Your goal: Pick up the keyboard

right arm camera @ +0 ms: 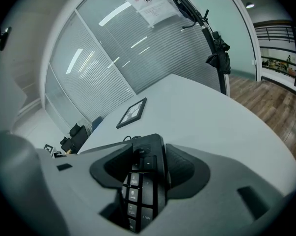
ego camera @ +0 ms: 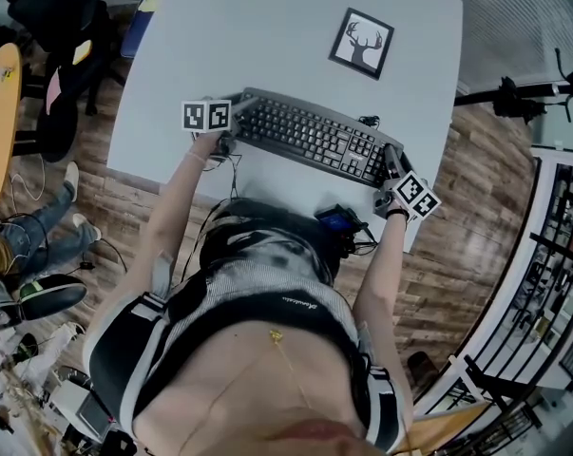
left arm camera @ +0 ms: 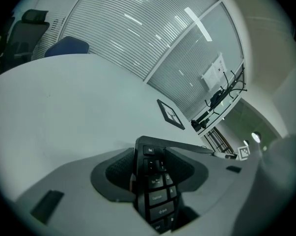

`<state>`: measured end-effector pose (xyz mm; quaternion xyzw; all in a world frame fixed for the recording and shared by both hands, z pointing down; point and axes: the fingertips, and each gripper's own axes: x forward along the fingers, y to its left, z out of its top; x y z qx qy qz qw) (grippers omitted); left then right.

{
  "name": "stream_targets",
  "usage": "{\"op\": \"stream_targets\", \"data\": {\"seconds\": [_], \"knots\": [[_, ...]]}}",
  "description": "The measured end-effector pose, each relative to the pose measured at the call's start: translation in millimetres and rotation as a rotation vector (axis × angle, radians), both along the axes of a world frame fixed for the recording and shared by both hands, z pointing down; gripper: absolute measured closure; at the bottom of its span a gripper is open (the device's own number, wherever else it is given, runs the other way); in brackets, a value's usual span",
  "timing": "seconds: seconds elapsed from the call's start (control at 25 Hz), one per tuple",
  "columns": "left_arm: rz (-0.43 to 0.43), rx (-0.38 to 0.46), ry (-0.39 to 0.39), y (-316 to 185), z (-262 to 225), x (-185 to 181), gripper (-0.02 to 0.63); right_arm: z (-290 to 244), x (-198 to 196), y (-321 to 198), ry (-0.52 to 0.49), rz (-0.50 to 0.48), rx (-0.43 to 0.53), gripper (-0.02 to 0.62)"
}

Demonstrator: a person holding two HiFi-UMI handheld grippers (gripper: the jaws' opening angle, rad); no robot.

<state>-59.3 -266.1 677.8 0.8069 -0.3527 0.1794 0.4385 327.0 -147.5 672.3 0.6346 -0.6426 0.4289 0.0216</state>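
Observation:
A black keyboard [ego camera: 310, 137] lies across the white table [ego camera: 267, 46], angled down to the right. My left gripper [ego camera: 227, 133] is shut on the keyboard's left end, whose Esc and Caps keys [left arm camera: 155, 191] sit between the jaws of that gripper [left arm camera: 151, 181]. At the other end my right gripper [ego camera: 391, 164] is shut on the keyboard's right end, with the number-pad keys [right arm camera: 138, 191] clamped in the right gripper [right arm camera: 147, 178]. Whether the keyboard rests on the table or is raised I cannot tell.
A framed deer picture [ego camera: 361, 43] lies on the table beyond the keyboard, also in the left gripper view as a picture [left arm camera: 170, 114] and in the right gripper view as a picture [right arm camera: 132, 112]. A small black device [ego camera: 337, 222] sits near the table's front edge. Chairs [ego camera: 39, 8] stand at left.

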Motion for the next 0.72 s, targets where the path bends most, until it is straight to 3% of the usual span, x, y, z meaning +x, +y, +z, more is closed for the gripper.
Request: {"op": "stream_targets", "data": {"seconds": [0.24,0.48,0.72], "knots": [[-0.011,0.058,0.01,-3.4,-25.0,-4.4,0.417,-27.1,-3.9,-6.3,0.014,-0.011,0.03,0.387],[-0.033,0.058,0.031,6.6,-39.6,-7.8,0.417,-52.0,-5.7,-6.3,0.045,-0.026,0.043,0.387],[-0.055,0.128,-0.005,8.4,-69.0,-15.8,0.417,-74.6,-7.7,-1.7,0.053,-0.021,0.065,0.387]]}}
